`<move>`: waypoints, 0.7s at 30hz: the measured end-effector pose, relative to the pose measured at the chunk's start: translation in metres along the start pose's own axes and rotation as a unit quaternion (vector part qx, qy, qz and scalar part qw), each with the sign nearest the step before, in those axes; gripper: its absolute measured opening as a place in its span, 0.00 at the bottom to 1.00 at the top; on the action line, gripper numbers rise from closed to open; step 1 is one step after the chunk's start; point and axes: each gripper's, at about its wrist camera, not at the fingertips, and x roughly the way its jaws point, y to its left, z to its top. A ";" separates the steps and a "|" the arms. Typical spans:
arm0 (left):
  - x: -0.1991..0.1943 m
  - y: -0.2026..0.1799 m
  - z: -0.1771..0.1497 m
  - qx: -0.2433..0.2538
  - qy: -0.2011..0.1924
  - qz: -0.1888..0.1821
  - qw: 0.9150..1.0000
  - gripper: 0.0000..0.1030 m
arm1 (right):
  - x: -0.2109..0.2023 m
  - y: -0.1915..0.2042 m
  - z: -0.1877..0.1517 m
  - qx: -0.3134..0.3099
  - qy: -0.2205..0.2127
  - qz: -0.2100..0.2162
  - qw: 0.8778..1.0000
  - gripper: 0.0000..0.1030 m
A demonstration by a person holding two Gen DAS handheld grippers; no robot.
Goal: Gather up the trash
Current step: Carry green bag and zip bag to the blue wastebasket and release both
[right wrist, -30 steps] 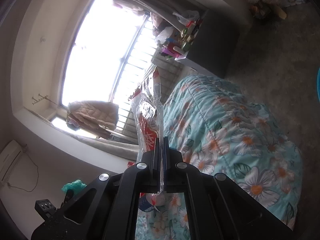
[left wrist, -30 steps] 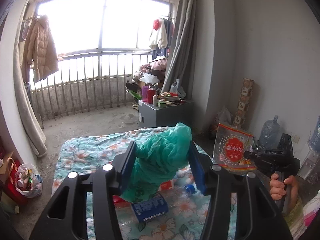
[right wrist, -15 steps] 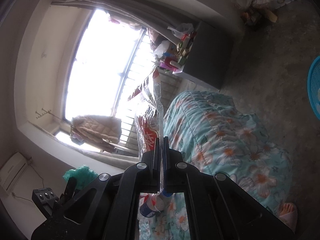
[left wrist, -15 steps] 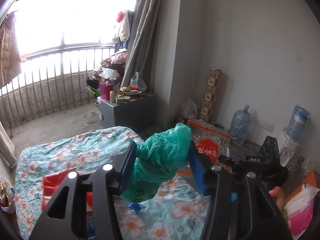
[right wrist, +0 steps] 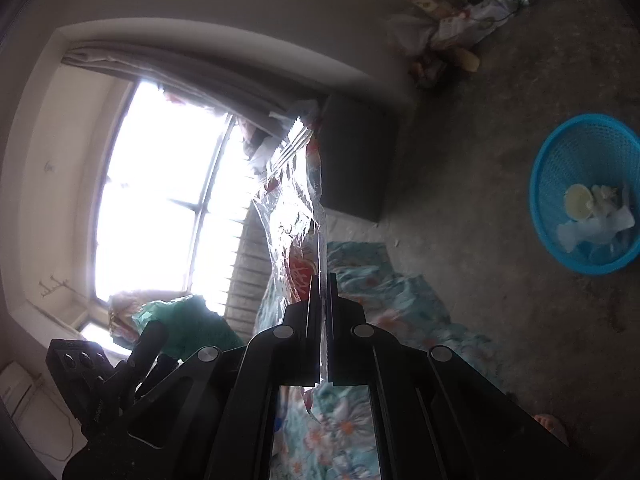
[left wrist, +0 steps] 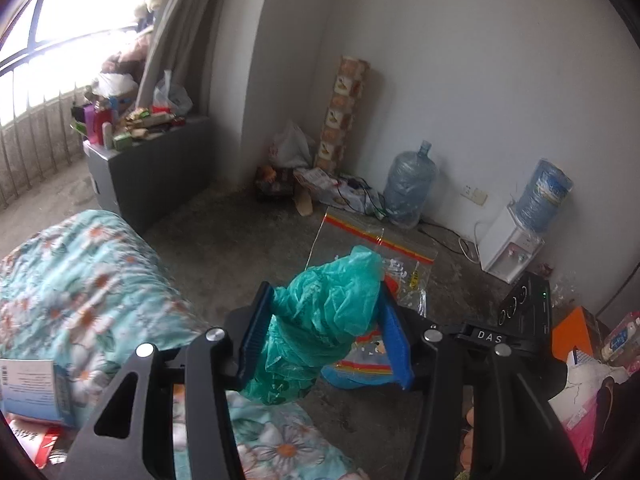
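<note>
- Green plastic bag (left wrist: 324,316) is sitting crumpled, pinched in the left gripper (left wrist: 325,332), beyond the bed (left wrist: 76,280) edge.
- Clear snack wrapper (right wrist: 298,216) (red print) is hanging clamped in the narrow right gripper (right wrist: 324,296), above the bed.
- Blue basket (right wrist: 585,194) is standing well apart from the bed.

The left gripper (left wrist: 326,334) clamps a crumpled green plastic bag (left wrist: 320,332) above the floor.

On my right tongs' (left wrist: 490,336) black body, seen just right of my left tongs (left wrist: 324,336), I read white letters "DAS". Other print is too blurred.
</note>
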 end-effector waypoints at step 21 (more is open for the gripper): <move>0.326 -0.075 -0.018 -0.076 0.212 -0.056 0.973 0.82 | 0.012 -0.226 0.074 0.173 -0.058 -0.235 0.955 0.51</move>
